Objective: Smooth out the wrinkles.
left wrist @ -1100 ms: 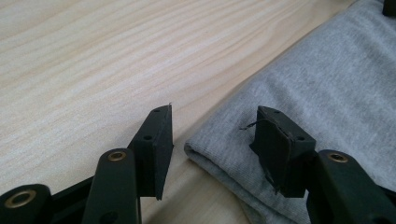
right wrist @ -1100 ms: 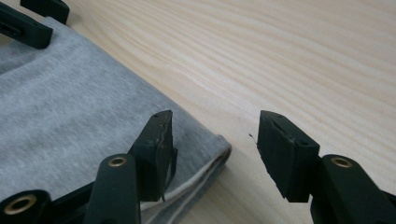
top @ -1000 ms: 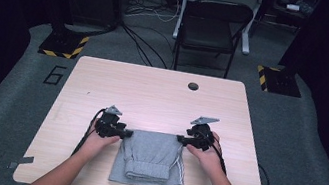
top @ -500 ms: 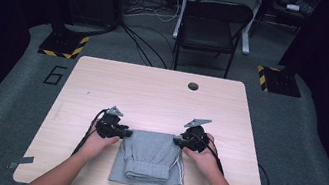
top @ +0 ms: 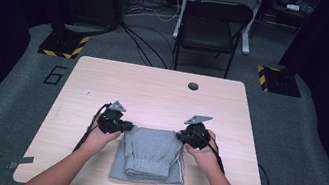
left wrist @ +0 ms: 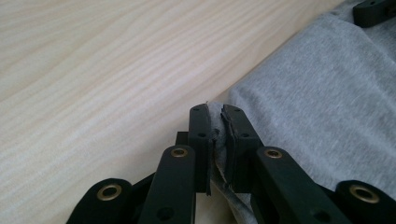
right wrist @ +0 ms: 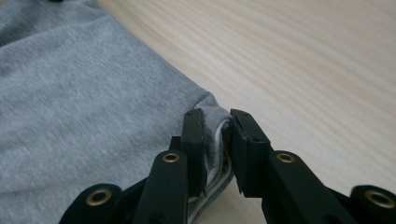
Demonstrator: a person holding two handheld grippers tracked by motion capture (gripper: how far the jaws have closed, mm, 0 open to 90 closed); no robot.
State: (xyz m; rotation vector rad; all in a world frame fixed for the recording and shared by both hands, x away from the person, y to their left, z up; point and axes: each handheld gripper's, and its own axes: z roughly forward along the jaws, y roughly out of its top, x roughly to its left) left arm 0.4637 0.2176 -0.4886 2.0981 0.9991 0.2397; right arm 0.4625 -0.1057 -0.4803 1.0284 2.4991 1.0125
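A grey folded garment (top: 151, 156), sweatpants by the look of the ribbed waistband, is lying on the wooden tabletop (top: 161, 97) near its front edge, roughly midway between the left and right edges. The left tool (top: 121, 127) is sitting at the garment's far left corner and the right tool (top: 185, 136) at its far right corner, each held in a hand reaching in from the front edge.

In the left gripper view, the left tool (left wrist: 215, 135) is pinching a thin fold of grey cloth (left wrist: 327, 93), its jaws having just been closing onto it. In the right gripper view, the right tool (right wrist: 217, 140) is likewise gripping the layered corner of the fabric (right wrist: 79, 102), its jaws also having just been closing.

Judging from this, the garment is already folded at least once, and both far corners are now being secured. What seems to be remaining is lifting those corners and carrying them toward the front edge for another fold, then smoothing the stack.
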